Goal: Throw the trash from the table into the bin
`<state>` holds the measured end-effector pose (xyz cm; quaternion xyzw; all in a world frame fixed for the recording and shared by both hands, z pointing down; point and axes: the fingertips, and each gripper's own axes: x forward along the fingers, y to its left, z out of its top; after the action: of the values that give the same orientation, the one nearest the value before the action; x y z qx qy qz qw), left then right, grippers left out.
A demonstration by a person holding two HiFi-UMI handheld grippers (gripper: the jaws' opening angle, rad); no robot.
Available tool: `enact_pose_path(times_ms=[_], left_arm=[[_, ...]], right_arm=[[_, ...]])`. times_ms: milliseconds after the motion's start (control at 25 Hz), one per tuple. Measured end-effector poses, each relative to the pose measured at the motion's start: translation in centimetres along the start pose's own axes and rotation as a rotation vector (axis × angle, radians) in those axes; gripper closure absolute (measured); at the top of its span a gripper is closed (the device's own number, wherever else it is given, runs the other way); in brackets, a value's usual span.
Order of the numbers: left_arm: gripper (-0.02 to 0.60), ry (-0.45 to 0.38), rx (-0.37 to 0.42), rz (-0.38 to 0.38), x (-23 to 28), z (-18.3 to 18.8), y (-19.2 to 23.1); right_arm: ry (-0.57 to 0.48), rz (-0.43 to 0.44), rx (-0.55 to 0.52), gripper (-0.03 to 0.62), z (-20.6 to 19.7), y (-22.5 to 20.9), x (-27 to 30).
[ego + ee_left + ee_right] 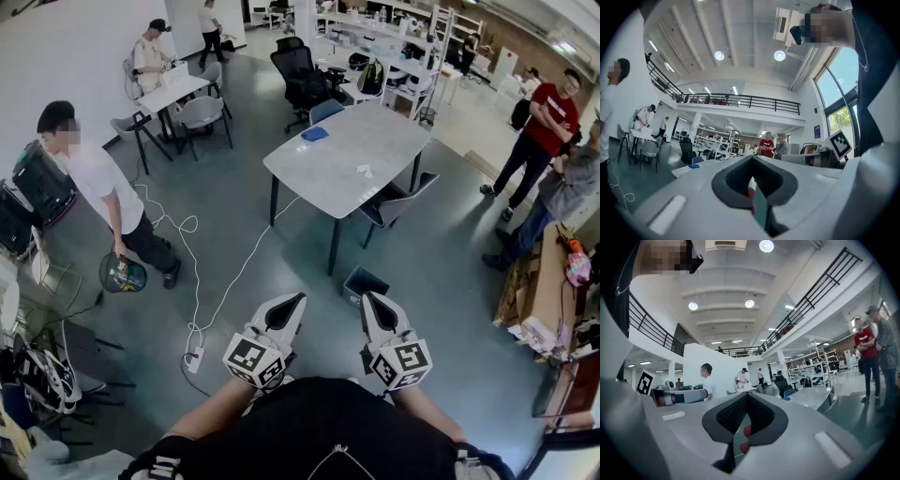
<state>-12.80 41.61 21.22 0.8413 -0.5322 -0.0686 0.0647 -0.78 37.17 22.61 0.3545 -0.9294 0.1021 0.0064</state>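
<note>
left gripper [292,306]: held low in front of the wearer's chest, pointing level toward the table; its fingers are pressed together with nothing between them.
right gripper [373,306]: just beside the left one but not touching it, aimed the same way; fingers likewise closed tight and empty.
trash [365,171]: a small white crumpled piece on the table top, toward its right-hand edge, well apart from both grippers.
blue item [315,134]: flat, on the far part of the same top, apart from the trash.
table [380,131]: grey top on dark legs, standing mid-floor ahead of the grippers.
bin [364,281]: dark and open-topped, on the floor by the table's near leg, between the table and the right gripper.
grey chair [398,202]: tucked against the table's right side.
black office chair [300,73]: past the table's far end.
white cable [199,281]: snakes over the floor from the table's left side to a power strip [195,359] near the left gripper.
person in white [101,183]: stands at the left, a round dark thing [123,273] hanging from one hand.
two onlookers [544,127]: stand at the right, well clear of the table.
</note>
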Motion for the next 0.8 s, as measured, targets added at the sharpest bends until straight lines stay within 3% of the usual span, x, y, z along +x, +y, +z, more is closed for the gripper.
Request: enact_pose_path(times_ms=[560, 800], left_arm=[[0.580, -0.017, -0.027, -0.013, -2.8, 0.1, 8.3], [0.580, -0.004, -0.060, -0.017, -0.5, -1.1, 12.1]], right_arm=[[-0.084, 0.020, 0.130, 0.566, -0.4, 3.3, 6.1], [-0.064, -0.084, 0.173, 0.566, -1.3, -1.1, 8.4]])
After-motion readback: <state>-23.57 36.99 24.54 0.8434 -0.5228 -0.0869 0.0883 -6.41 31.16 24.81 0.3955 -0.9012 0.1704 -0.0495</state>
